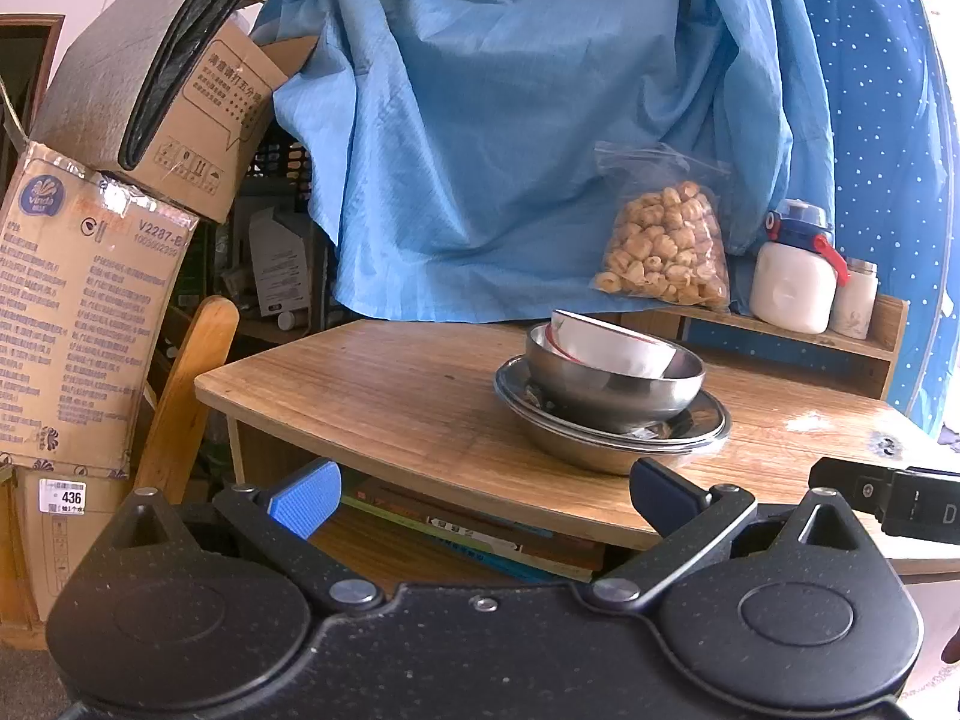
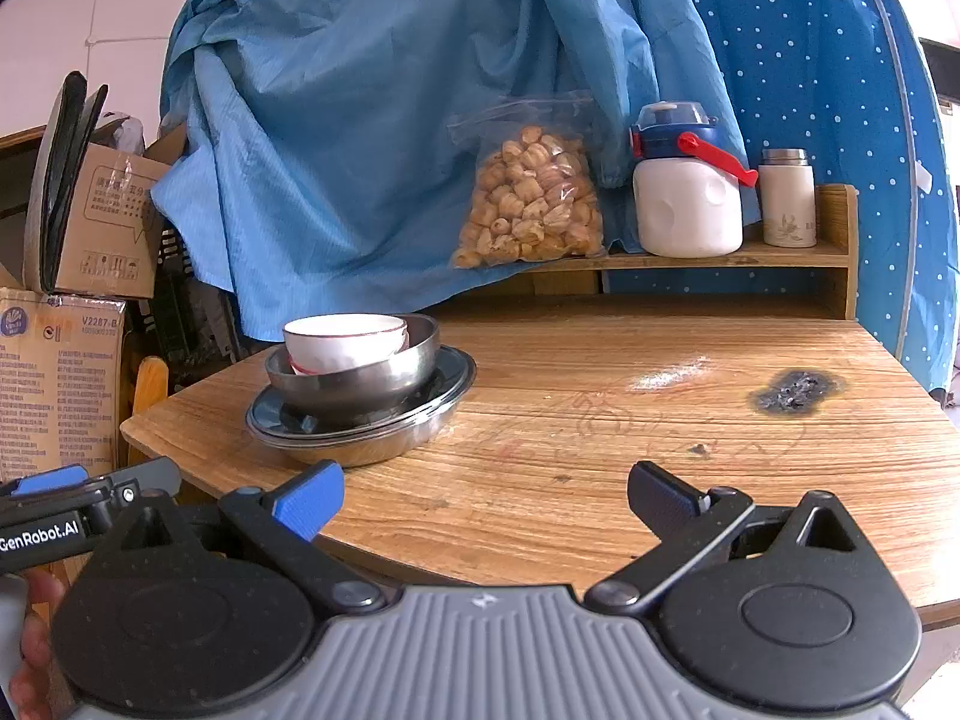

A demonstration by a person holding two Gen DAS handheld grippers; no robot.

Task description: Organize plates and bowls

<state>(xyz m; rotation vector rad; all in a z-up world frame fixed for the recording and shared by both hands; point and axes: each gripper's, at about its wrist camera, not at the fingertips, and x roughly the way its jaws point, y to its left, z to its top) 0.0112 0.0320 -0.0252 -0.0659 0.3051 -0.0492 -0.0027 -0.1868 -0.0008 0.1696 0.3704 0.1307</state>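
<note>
At far left, stacked cardboard boxes point(image 1: 90, 312) carry a "vinda" logo, the code "V2287-B" and a sticker reading "436". The left gripper point(image 1: 486, 495) hangs at the near edge of the wooden table point(image 1: 372, 396), jaws spread wide, holding nothing. Ahead of it stands the stack: a white bowl point(image 1: 606, 348) tilted inside a steel bowl point(image 1: 612, 387), on steel plates point(image 1: 612, 426). A bag of snacks point(image 1: 666, 240) and a white bottle point(image 1: 792, 282) sit on the shelf behind. The right gripper point(image 2: 486, 495), also spread and empty, hovers over bare tabletop; "GenRobot.AI" shows on the other tool beside it.
</note>
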